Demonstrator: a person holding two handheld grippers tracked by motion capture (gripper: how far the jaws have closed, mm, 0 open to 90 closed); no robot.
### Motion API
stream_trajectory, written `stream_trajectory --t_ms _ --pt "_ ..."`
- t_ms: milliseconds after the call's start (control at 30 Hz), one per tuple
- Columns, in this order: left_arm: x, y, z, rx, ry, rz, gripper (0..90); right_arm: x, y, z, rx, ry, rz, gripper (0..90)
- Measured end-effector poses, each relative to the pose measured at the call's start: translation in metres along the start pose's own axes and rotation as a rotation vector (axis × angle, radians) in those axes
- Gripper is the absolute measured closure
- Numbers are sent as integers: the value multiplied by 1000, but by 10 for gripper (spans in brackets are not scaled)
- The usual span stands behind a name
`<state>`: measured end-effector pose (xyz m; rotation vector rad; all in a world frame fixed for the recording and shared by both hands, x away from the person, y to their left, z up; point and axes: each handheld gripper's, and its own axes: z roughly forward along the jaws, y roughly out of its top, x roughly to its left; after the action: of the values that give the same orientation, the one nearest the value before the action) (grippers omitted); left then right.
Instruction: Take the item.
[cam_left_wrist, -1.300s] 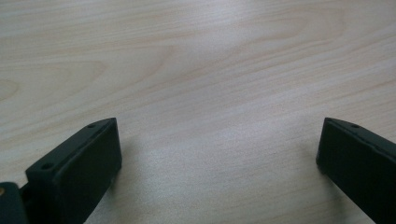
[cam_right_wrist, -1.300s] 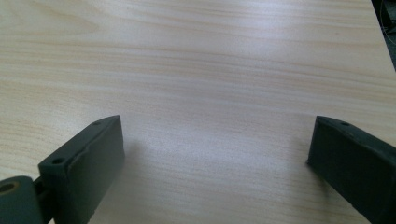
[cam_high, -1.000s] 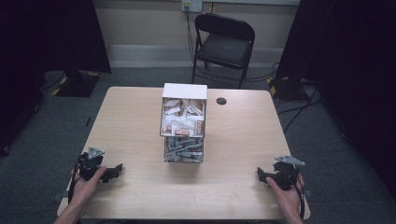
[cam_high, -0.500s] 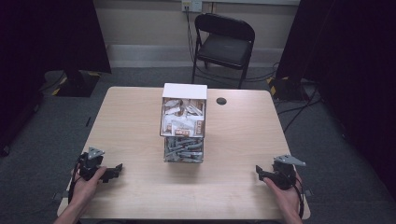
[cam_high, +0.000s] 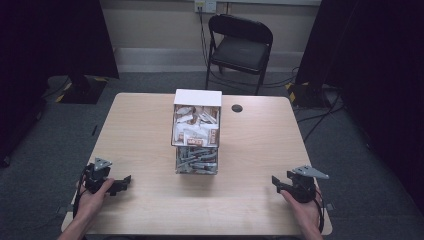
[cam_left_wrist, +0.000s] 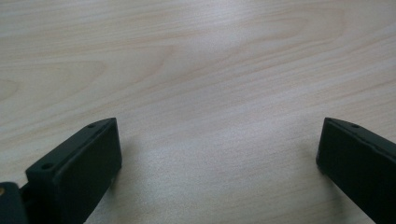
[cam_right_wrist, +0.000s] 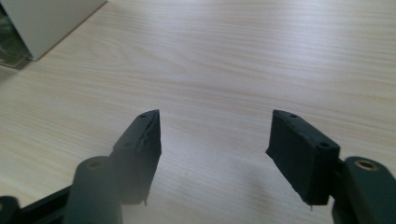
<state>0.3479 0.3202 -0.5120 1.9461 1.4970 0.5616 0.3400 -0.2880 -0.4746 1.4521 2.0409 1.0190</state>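
Two Idle Grippers, One Stacked Dispenser: Handling Notes

Both grippers rest on the table (cam_high: 150, 125), and I reference every position to the white box (cam_high: 197, 119) at its centre. This box stands upright, its open front showing loosely packed paper sachets (cam_high: 196, 131). It sits directly on a clear container (cam_high: 196, 160) holding what look like wrapped utensils; I cannot identify them exactly.

Left gripper (cam_high: 121, 184): near and left of the box, well apart from it. In the left gripper view its jaws stand wide over bare wood, nothing between them.

Right gripper (cam_high: 280, 183): near and right of the box, well apart from it. Its jaws have just been closing and now stand at a moderate gap, nothing between them. In the right gripper view, a corner of the box (cam_right_wrist: 44, 18) shows at upper left.

Handling judgement:
1. I expect the box to be light, thin-walled card that dents under a hard pinch.
2. I expect the clear container to be stiff, smooth and probably slippery.
3. I treat the stack as top-heavy; a push high on the box may topple it.
4. I would take a sachet by a protruding edge, or steady the box by its side walls.
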Motion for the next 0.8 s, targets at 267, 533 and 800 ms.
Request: stream_trajectory --t_ms 267,533,800 --pt "0 0 0 1 -3 -2 0 6 3 -1 3 66 -11 336" --pt "0 0 0 1 -4 -1 0 20 8 -3 -9 113 -42 353" --pt "0 0 0 1 -2 -2 0 32 14 -9 -28 156 -56 397"
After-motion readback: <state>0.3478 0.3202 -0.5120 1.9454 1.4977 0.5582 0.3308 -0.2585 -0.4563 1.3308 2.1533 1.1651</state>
